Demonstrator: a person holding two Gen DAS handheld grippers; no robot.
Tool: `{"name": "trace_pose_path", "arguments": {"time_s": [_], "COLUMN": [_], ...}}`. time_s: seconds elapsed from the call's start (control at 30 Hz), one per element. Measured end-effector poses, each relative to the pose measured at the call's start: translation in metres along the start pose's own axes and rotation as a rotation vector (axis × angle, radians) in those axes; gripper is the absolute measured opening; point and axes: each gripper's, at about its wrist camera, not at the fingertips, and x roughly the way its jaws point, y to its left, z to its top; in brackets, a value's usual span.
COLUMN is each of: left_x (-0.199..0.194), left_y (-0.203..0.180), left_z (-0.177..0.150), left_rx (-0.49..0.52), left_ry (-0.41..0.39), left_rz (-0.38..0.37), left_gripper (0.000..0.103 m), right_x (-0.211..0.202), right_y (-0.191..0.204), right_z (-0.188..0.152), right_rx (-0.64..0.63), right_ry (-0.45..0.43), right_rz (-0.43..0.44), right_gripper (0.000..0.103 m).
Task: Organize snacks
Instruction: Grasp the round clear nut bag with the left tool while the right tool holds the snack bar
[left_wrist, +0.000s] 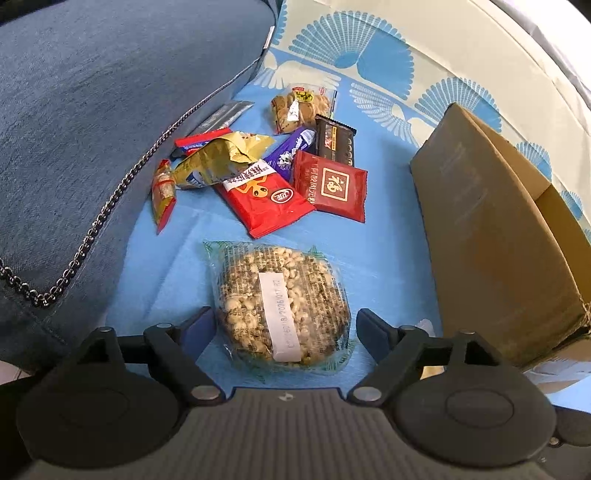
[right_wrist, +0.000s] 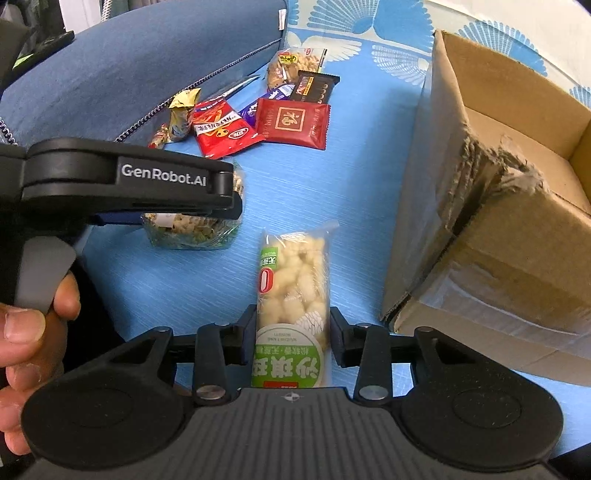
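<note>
Snacks sit piled on the blue sheet near the cardboard box (right_wrist: 491, 206), presumably their destination. The right gripper (right_wrist: 291, 332) pinches the long puffed-snack packet (right_wrist: 291, 291); the left gripper (left_wrist: 284, 325), fingers spread, straddles the round puffed-grain cake (left_wrist: 280, 306) to grip its width.

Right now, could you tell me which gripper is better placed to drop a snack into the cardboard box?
Right gripper: its fingers already flank the long puffed-snack pack beside the open cardboard box; the left gripper is open around the round rice cake.

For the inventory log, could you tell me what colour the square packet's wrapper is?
Dark red square packet with a gold emblem; clearest in left wrist view.
</note>
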Motion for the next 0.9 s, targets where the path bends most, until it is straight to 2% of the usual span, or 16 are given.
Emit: {"name": "trace_pose_path", "arguments": {"time_s": [0.1,0.23,0.37,0.57,0.8,0.9], "left_x": [-0.003,-0.005,-0.003,-0.001,0.004,0.004], "left_y": [0.003,0.007,0.009,0.007,-0.006,-0.007], "left_z": [0.001,0.003,0.003,0.003,0.001,0.001], "left_rx": [-0.017,-0.044,-0.056,-0.049,0.034,0.043], "left_ry": [-0.013,-0.006,0.006,-0.006,-0.017,-0.021], "left_rz": [-0.008,-0.027,-0.037,-0.013,0.007,0.006], "left_gripper": [0.074,0.072,0.073,0.085,0.086,0.083], "right_x": [-0.002,-0.006,-0.003,-0.004,-0.003,-0.003], "right_y": [-0.004,-0.011,-0.015,-0.016,-0.014,-0.014], "right_z": [0.001,0.001,0.001,0.002,0.002,0.003], "right_rx": [0.018,0.043,0.067,0.073,0.061,0.060], "right_ry": [-0.013,-0.024,-0.001,0.002,0.003,0.006], "right_rz": [0.003,-0.005,-0.006,-0.002,-0.004,0.003], "right_gripper": [0.038,0.038,0.038,0.040,0.041,0.041]}}
